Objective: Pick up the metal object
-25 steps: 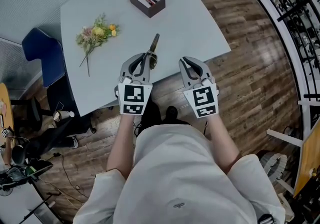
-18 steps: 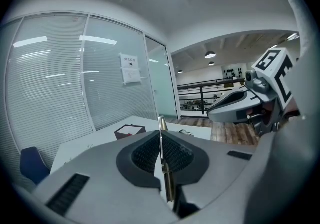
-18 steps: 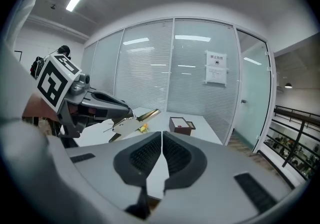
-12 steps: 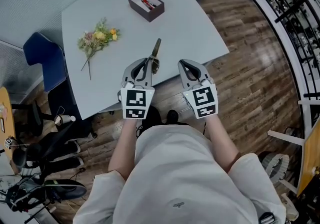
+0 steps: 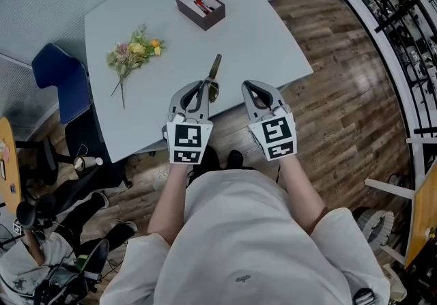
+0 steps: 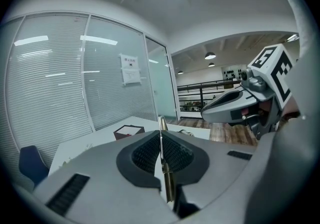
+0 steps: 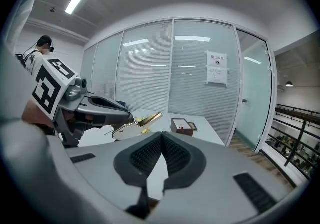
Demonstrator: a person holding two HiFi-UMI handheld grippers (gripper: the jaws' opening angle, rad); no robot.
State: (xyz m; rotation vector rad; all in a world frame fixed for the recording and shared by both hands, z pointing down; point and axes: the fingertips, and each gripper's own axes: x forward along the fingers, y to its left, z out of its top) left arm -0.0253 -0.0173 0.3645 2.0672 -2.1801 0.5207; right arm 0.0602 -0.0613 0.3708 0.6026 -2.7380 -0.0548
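The metal object (image 5: 214,68) is a slim, flat piece, silver with a brass-coloured tip. It sits clamped by its flat faces in the left gripper (image 5: 204,85).

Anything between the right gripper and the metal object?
No: the head view shows only bare table between the right gripper, whose empty jaws just closed, and the metal object in the left gripper.

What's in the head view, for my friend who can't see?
A person's left gripper holds a metal object over the table; the right gripper beside it has just closed empty. Flowers and an open box lie farther back.
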